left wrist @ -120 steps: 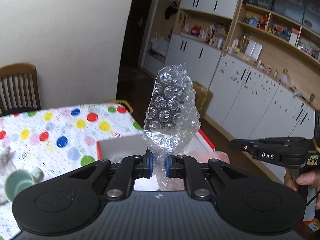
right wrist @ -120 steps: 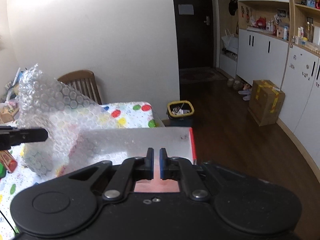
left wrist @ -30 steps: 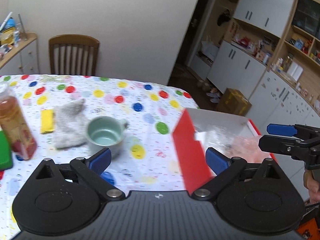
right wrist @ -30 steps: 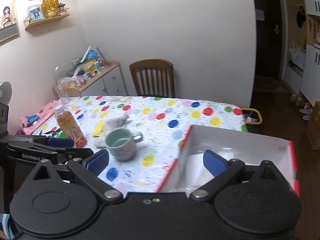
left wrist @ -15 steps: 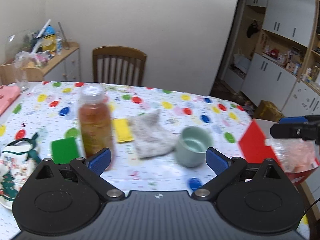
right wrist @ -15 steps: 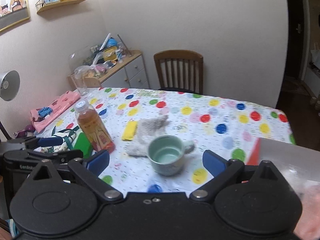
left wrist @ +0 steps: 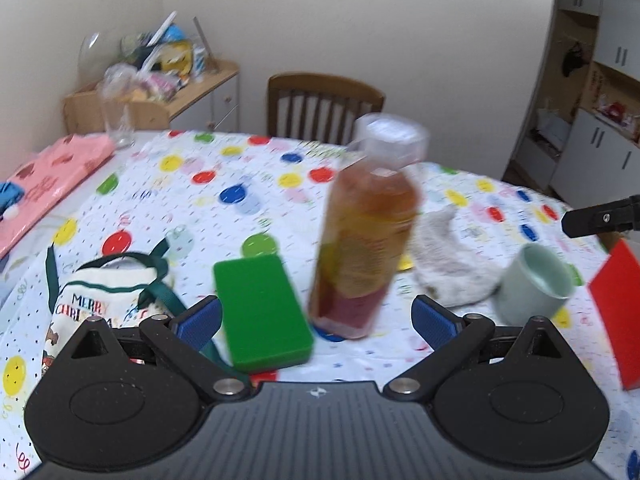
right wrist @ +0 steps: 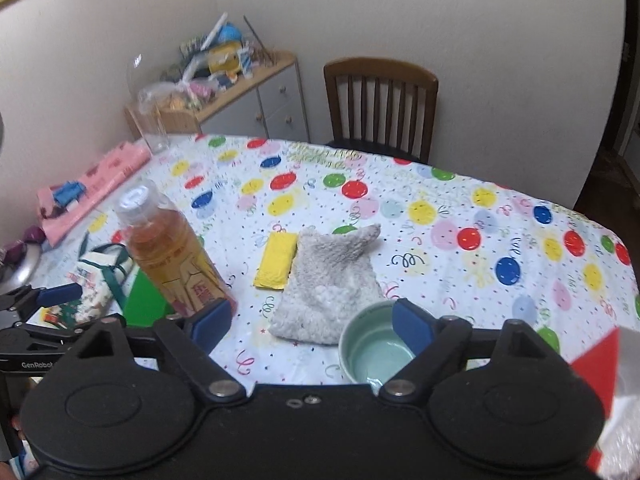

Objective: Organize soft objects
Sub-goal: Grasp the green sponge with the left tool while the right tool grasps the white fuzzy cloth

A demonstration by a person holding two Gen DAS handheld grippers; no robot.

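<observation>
Grey fluffy cloth next, both hand-held grippers empty over the bench.

Bubble wrap, held in the left hand-held gripper (left wrist: pixel 316 320) four seconds ago, is gone from its jaws, which now stand wide; by my reading that piece is stowed and the next soft thing is due. The right hand-held gripper (right wrist: pixel 312 322) has just been narrowing a little, nothing between its jaws, with the fluffy cloth (right wrist: pixel 326 284) lying just ahead of them, beside the mug (right wrist: pixel 376 350). Only the right view shows the cloth whole and the yellow packet (right wrist: pixel 276 260); the left view's bottle (left wrist: pixel 364 240) hides much of it, but shows the green block (left wrist: pixel 260 308) in full.
</observation>
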